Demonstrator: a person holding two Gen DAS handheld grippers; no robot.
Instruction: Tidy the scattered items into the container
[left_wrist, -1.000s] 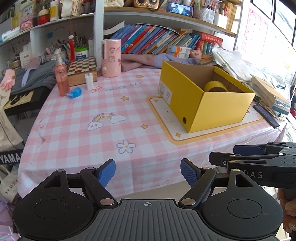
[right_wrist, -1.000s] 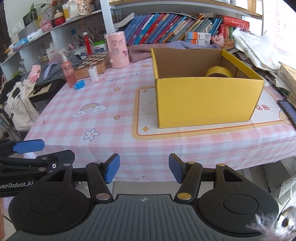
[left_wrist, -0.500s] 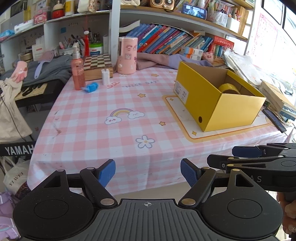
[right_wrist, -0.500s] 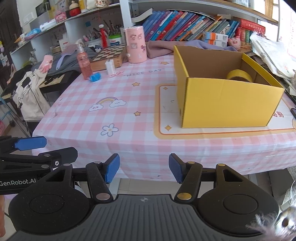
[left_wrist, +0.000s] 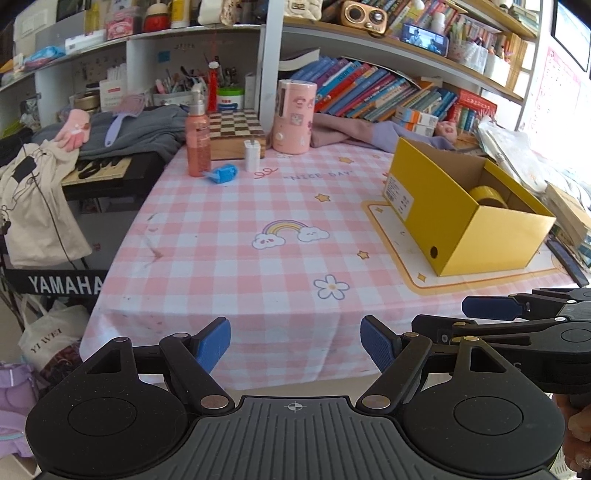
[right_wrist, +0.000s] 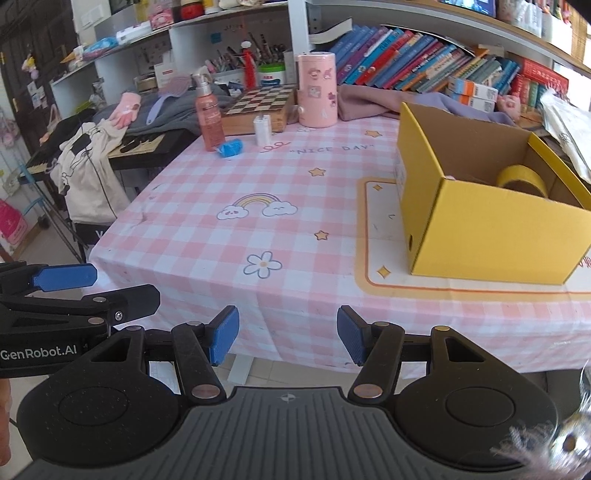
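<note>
Blue-padded left gripper (left_wrist: 295, 345) stands wide, empty, short of the table (left_wrist: 229, 236). Right gripper (right_wrist: 288, 334) stands narrower, also empty. Box (right_wrist: 476, 229) holds tape (right_wrist: 521, 179); bottle (right_wrist: 210, 118) stands far across.

One yellow box (left_wrist: 469, 236), right side of surface (left_wrist: 229, 258); one tape roll (left_wrist: 487, 196) inside box. Far left of box: one pink pump bottle (left_wrist: 197, 142), one blue item (left_wrist: 222, 174) beside bottle, one white plug (left_wrist: 252, 155), one chessboard (left_wrist: 236, 129), one pink canister (left_wrist: 295, 116). Two grippers: left (left_wrist: 295, 345), right (right_wrist: 287, 336).
</note>
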